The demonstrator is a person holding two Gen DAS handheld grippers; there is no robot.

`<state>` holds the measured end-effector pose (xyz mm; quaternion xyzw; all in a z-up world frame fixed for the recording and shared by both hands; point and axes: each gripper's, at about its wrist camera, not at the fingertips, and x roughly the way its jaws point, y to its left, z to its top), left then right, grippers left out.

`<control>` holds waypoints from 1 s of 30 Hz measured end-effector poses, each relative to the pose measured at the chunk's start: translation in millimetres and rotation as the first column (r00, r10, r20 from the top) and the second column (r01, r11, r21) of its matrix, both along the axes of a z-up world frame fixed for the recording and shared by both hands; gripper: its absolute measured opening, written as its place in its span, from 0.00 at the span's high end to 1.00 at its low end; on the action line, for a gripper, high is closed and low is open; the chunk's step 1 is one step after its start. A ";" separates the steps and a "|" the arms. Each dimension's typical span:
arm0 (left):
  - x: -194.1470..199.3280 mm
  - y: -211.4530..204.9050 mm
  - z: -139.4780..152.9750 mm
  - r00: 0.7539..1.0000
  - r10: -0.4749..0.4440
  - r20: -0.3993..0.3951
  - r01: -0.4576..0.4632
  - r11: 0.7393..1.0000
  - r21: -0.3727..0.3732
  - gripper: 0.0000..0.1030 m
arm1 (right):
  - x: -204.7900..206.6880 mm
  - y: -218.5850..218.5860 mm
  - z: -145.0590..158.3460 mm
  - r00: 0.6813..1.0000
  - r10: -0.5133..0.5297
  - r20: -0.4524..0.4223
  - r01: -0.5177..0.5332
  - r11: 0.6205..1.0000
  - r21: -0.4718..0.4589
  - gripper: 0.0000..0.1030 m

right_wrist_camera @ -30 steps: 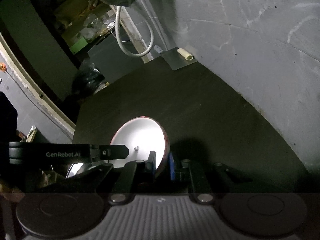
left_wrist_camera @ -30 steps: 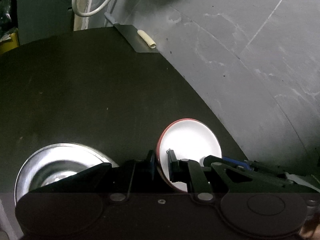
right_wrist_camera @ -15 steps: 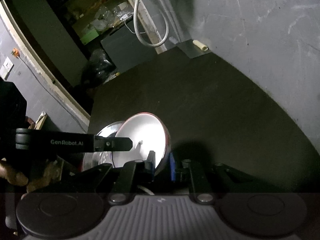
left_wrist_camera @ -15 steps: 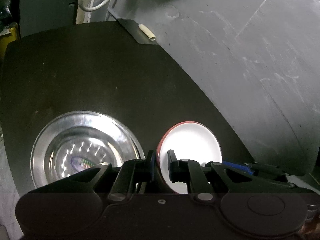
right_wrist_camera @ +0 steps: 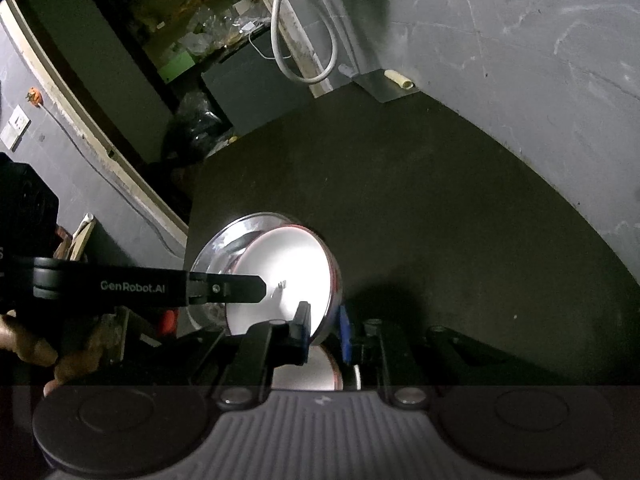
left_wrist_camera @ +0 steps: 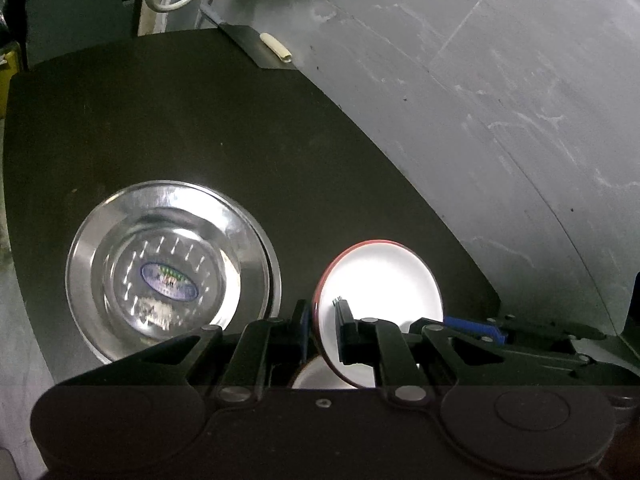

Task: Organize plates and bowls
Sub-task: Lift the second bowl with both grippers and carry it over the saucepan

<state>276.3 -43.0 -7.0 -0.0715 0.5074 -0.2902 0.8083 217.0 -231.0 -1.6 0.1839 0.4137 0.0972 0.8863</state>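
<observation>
- Left gripper [left_wrist_camera: 323, 330]: jaws pinching the left rim of a red-rimmed white plate [left_wrist_camera: 380, 292], one finger outside the rim, the other on the white inner face.
- Right gripper [right_wrist_camera: 325, 330]: jaws pinching the right rim of the same plate [right_wrist_camera: 288, 276], blue pad on the outer side, black pad on the white face.
- Plate held tilted between both grippers, white face bright under the light, lifted above the dark tabletop [left_wrist_camera: 180, 120].
- In the right wrist view, left gripper seen as a black bar with the print "GenRobot.AI" [right_wrist_camera: 132, 287], reaching from the left onto the plate.
- Steel bowl [left_wrist_camera: 172, 268] lying on the tabletop, just beside the plate on its left in the left wrist view; oval sticker in its bottom.
- In the right wrist view, the same bowl [right_wrist_camera: 228, 240] showing behind and under the plate; touching or not, cannot tell.
- Another pale round surface [left_wrist_camera: 320, 376] partly visible low between the fingers, under the plate; too hidden to name.
- Grey stone wall [left_wrist_camera: 500, 100] along the right side of the tabletop.
- White cable loop [right_wrist_camera: 304, 52] hanging beyond the far edge of the tabletop.
- Small cream tube [left_wrist_camera: 276, 47] on a grey metal piece at the far corner.
- Bare hand [right_wrist_camera: 24, 344] at the lower left of the right wrist view.
</observation>
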 end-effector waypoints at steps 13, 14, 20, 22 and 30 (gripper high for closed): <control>-15.1 14.6 -6.4 0.999 -0.033 -0.043 0.034 0.999 0.016 0.87 | -12.3 16.2 -0.7 0.998 0.051 -0.044 -0.051 0.999 -0.016 0.84; -15.5 15.0 -7.1 0.998 -0.033 -0.046 0.034 0.999 0.016 0.87 | -12.3 17.1 -1.0 0.997 0.053 -0.047 -0.054 0.998 -0.017 0.84; -21.2 18.9 -8.7 0.998 -0.044 -0.055 0.046 0.999 0.023 0.87 | -14.3 21.7 -0.6 0.996 0.072 -0.060 -0.074 0.997 -0.026 0.84; -21.9 18.9 -10.0 0.997 -0.048 -0.059 0.049 0.998 0.024 0.87 | -15.3 22.9 -0.8 0.995 0.075 -0.066 -0.078 0.997 -0.030 0.84; -24.5 19.6 -14.7 0.995 -0.051 -0.087 0.053 0.998 0.024 0.87 | -19.1 25.7 -5.2 0.992 0.083 -0.093 -0.086 0.996 -0.034 0.84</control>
